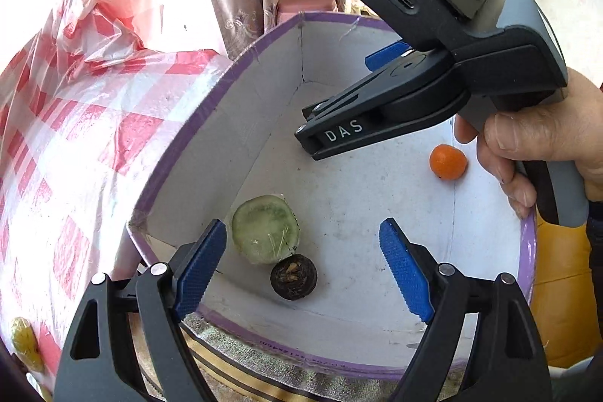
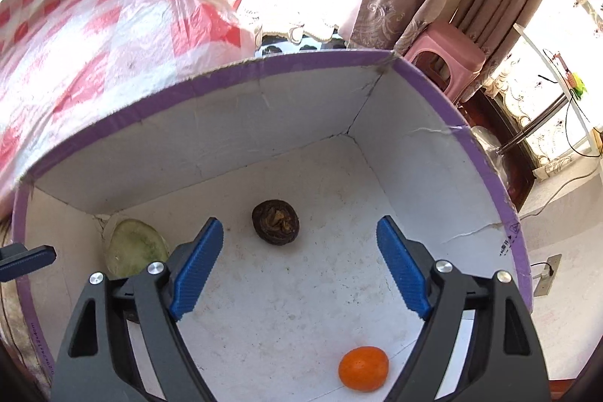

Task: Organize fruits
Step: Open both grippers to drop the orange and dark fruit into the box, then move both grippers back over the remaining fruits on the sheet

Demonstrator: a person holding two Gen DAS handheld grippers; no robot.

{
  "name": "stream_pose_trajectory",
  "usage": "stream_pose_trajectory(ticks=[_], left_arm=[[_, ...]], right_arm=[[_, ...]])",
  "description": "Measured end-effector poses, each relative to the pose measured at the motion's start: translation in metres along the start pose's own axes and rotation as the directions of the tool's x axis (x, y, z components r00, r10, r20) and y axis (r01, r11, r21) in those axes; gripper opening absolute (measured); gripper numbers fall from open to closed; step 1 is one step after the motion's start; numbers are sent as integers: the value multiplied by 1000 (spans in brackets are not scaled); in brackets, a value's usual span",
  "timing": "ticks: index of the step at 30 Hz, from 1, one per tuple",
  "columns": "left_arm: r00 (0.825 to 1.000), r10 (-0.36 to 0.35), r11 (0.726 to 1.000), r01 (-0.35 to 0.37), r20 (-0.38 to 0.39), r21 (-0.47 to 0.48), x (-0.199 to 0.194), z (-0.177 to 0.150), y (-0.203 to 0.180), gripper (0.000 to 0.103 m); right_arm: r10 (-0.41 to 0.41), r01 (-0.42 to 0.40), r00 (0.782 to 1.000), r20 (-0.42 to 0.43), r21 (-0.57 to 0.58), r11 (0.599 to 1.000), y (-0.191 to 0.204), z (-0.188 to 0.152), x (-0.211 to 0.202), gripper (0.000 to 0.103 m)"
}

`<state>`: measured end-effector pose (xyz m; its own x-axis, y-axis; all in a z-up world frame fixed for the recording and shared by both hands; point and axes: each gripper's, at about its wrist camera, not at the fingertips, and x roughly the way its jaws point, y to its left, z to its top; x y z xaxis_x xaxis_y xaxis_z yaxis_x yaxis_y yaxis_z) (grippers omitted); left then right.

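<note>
Both grippers are over the white box [image 2: 301,123] with the purple rim, and neither has anything in its grasp. The left gripper [image 1: 303,262] has its blue pads spread wide, pointing down at the box floor. Just beyond its left pad lies a pale green fruit slice [image 1: 265,229], tucked near a corner of the box, and touching it on the near side sits a dark brown round fruit [image 1: 293,276]. Across the floor, well apart from those two, a small orange [image 1: 447,162] rests close to the opposite wall. A hand [image 1: 542,145] grips the right gripper's handle there. The right gripper [image 2: 299,264] also stands wide apart with nothing between the pads. From its own view the orange lies below its right pad, near the box's front edge; the dark fruit is out in the middle of the floor, the green slice in the left corner. A red-checked plastic bag [image 2: 113,25] lies beyond the box's far wall.
</note>
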<state>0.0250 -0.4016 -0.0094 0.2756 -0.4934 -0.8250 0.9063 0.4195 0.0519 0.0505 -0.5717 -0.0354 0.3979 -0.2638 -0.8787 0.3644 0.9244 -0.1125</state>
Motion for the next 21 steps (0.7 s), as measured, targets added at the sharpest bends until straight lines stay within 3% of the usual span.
stream_pose_trajectory(ticks=[7,12,21], left_arm=[[989,56,995,-44,140,-90,-42,1,12,82],[973,113,981,-77,200,-180,-70,-5,28,82],[937,255,924,-162,241,-347,-124,-44,79,82]], right_arm=[[20,-37,988,151,113,993,-11,3,-46,84],[74,-110,963,258,130,985,-6,7,-79,84],[222,-246,917,332,32,969,68,5,-114,84]])
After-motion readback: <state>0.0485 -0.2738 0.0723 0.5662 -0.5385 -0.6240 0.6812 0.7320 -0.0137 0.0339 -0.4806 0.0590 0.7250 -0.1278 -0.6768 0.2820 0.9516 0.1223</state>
